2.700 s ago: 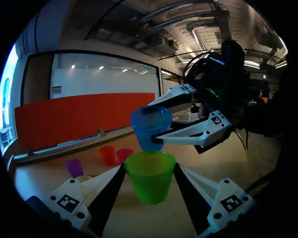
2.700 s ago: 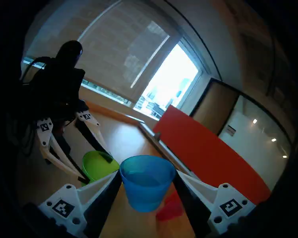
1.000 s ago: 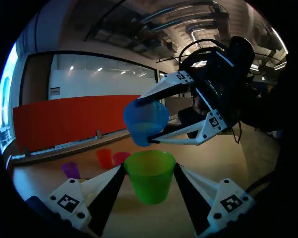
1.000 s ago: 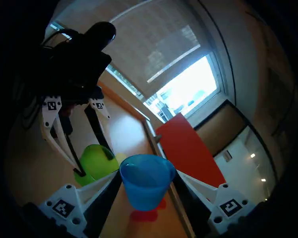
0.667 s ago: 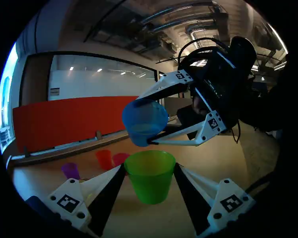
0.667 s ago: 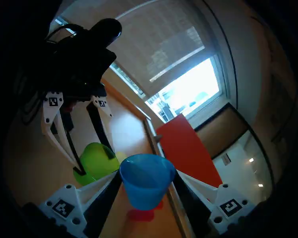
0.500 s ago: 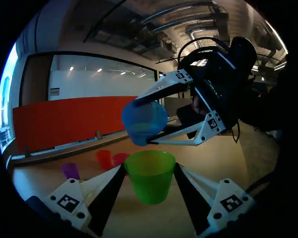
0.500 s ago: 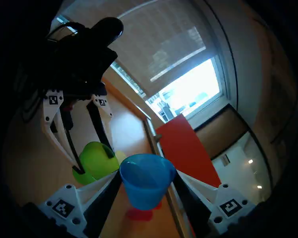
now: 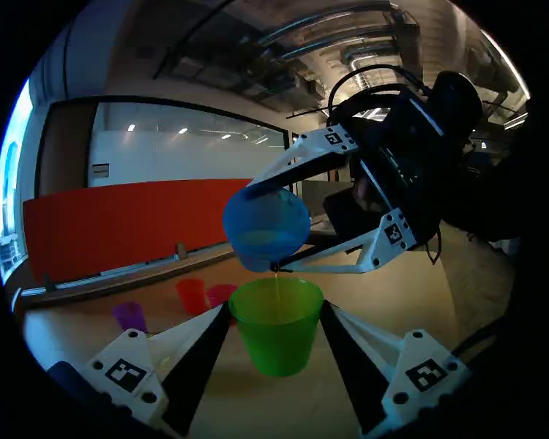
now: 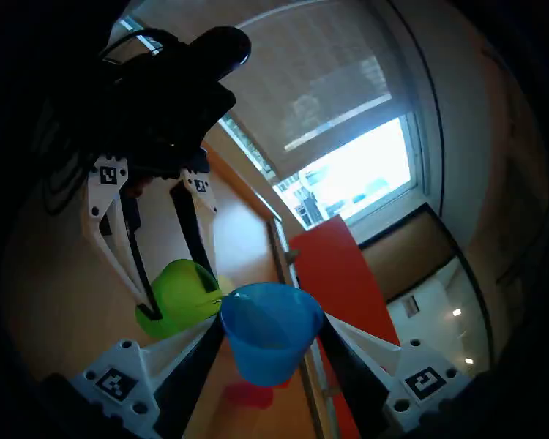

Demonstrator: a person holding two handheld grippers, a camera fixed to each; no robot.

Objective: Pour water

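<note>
The left gripper grasps a green plastic cup, one finger pressed to each side of the cup, which it holds upright above a pale wooden table. Just above the green cup, the right gripper is clamped on a blue plastic cup, its two white fingers pressing opposite sides of the wall. The blue cup is tipped toward the green cup, its lowest lip over the green cup's open mouth. A thin stream of water falls from that lip into the green cup, and some water lies low inside the blue cup.

In the left gripper view, a red cup and a pink cup stand side by side on the table beyond the green cup and to its left. A purple cup stands farther left of them. An orange-red partition runs along the table's far edge behind the green cup.

In the right gripper view, the green cup sits just left of the blue cup, and a bright window lies beyond both.
</note>
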